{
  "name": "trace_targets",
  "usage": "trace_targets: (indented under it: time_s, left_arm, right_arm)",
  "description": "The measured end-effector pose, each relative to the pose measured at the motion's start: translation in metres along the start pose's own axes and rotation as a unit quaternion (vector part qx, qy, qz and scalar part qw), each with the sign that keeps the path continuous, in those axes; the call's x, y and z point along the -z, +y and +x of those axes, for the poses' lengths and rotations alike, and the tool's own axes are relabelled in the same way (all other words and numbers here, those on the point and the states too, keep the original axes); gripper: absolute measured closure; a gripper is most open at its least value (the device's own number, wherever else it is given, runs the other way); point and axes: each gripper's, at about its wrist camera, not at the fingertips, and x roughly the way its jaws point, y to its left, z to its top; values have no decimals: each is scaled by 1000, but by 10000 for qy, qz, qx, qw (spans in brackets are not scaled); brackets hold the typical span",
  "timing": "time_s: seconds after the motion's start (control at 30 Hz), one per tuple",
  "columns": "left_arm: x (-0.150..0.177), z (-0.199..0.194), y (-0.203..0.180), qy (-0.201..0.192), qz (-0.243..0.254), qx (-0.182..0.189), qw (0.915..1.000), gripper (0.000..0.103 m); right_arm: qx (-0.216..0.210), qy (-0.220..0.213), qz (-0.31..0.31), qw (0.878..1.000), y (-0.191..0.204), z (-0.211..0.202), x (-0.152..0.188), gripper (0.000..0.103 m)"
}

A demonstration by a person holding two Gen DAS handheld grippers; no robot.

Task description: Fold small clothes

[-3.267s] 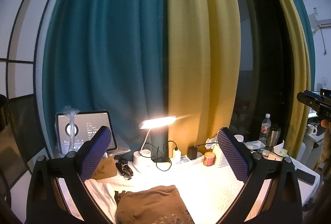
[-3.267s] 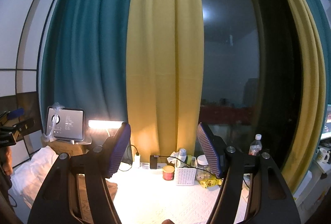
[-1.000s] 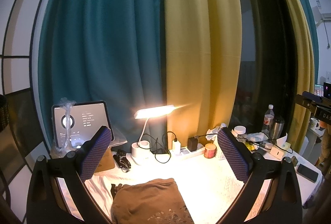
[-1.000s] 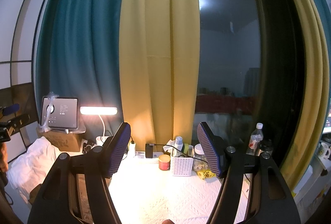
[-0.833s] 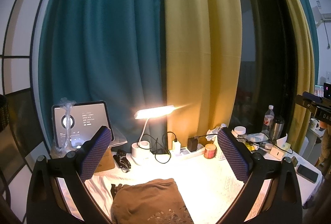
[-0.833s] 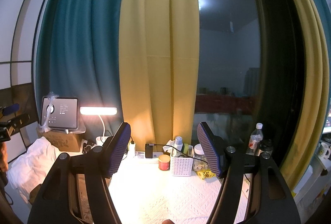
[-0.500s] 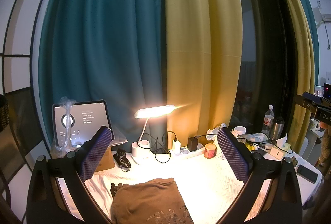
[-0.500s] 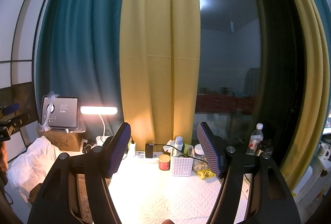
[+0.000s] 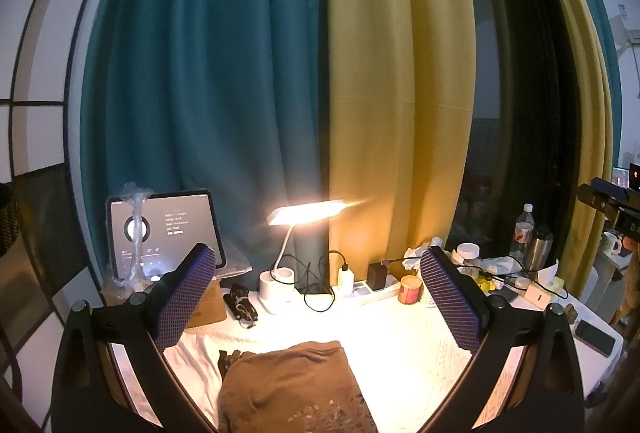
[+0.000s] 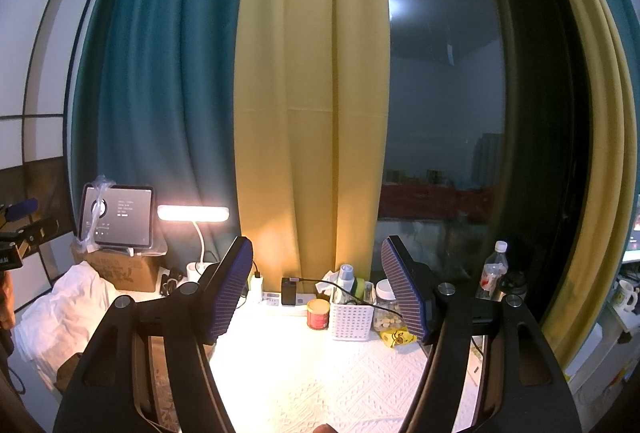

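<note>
Heavy teal and mustard curtains (image 9: 320,93) are draped behind a quilted white cloth (image 10: 320,373); a soft brown garment (image 9: 288,385) lies below the left gripper (image 9: 316,293), which, like the right gripper (image 10: 316,285), is spread wide, nothing pinched.

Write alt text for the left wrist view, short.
Open left tongs, holding nothing, hang above a brown garment lying on a white tablecloth. Behind it a lit desk lamp, a tablet on a cardboard box, a power strip and bottles stand before teal and yellow curtains.
</note>
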Motion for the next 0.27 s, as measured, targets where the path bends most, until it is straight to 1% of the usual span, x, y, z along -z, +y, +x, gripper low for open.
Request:
trace_targets:
  time_s: [0.17, 0.27]
  left_arm:
    - [1, -3, 1, 3, -23, 18, 10000, 2]
    - [1, -4, 0, -65, 75, 34, 9999, 2]
  right_arm:
    - [1, -1, 1, 10000, 0, 0, 0, 33]
    - [2, 0, -4, 10000, 0, 0, 0, 33]
